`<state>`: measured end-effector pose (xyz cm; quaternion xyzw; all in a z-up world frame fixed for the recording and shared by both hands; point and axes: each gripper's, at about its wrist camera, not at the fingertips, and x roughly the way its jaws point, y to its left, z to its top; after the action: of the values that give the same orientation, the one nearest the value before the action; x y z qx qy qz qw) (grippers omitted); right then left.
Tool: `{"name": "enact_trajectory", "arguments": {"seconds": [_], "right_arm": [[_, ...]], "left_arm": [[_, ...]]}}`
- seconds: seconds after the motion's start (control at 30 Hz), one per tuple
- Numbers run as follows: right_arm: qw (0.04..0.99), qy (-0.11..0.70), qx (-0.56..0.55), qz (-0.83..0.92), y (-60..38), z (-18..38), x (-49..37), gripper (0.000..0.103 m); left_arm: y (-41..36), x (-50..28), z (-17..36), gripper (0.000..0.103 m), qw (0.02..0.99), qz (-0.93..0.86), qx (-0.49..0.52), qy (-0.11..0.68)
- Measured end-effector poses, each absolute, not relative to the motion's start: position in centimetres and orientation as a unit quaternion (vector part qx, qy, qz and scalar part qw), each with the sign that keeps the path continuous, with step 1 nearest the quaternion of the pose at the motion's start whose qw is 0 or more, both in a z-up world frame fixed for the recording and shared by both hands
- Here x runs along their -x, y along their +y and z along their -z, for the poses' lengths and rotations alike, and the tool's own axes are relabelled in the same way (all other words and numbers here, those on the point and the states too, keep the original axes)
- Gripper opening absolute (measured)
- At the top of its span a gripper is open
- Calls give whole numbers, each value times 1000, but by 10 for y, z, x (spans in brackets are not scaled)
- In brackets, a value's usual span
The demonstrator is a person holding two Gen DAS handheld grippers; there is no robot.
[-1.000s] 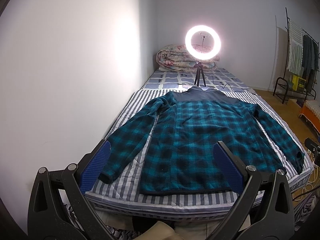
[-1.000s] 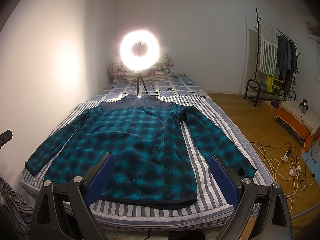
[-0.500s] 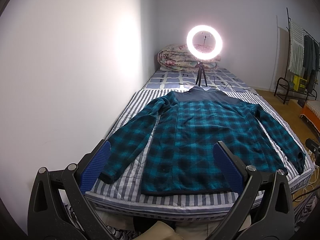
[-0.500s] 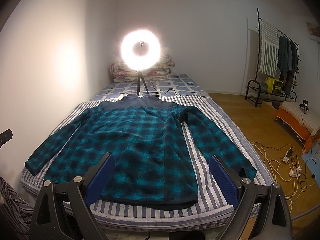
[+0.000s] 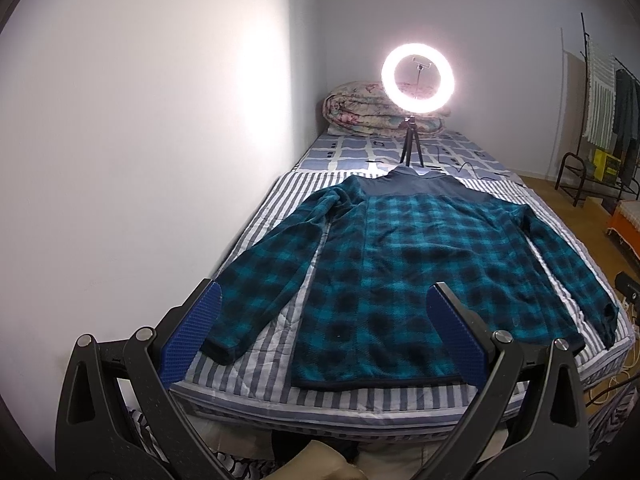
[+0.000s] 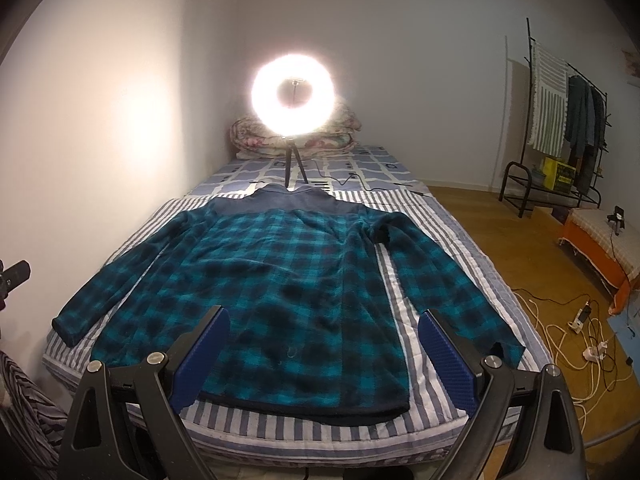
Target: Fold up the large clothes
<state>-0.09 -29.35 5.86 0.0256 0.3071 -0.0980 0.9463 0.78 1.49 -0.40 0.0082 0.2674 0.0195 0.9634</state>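
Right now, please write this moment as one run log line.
phase: pre-grasp | plaid jacket: flat, unfolded on striped bed | left gripper: open | right gripper: open

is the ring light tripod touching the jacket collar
Cannot tell. In both wrist views the tripod legs end right behind the jacket collar, which hides their feet, so no gap or contact shows.

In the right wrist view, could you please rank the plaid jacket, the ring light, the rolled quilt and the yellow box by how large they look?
1. plaid jacket
2. ring light and rolled quilt: similar, glare hides part of the quilt, so unranked
3. yellow box: smallest, though farthest away
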Motion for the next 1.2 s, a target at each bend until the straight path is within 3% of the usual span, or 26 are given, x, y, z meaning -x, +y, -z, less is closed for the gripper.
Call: {"name": "enact_trajectory", "arguments": {"seconds": [0.2,0.33,0.4,0.5,0.67,0.83,1.2], "right_arm": [[960,265,-1,84,-278,-61,-16,96],[965,258,15,49,-264,-64,-40,94],[964,266,16,14,-257,-66,-57,92],[958,284,12,-35,-248,-71,-88,85],[936,333,-11,-117,-232,-74,-147,61],[907,380,-46,-177,-202,-67,-204,45],[814,493,-37,-303,-60,-10,-292,42]], "left_arm": [[36,-14,28,103,957,-42,-10,287],[49,-13,40,85,953,-36,-8,299],[54,-12,45,83,950,-41,-12,308],[61,-9,50,83,947,-43,-8,318],[76,-22,58,69,940,-40,5,339],[91,-31,63,58,935,-26,21,354],[121,-34,98,53,921,-38,47,385]]}}
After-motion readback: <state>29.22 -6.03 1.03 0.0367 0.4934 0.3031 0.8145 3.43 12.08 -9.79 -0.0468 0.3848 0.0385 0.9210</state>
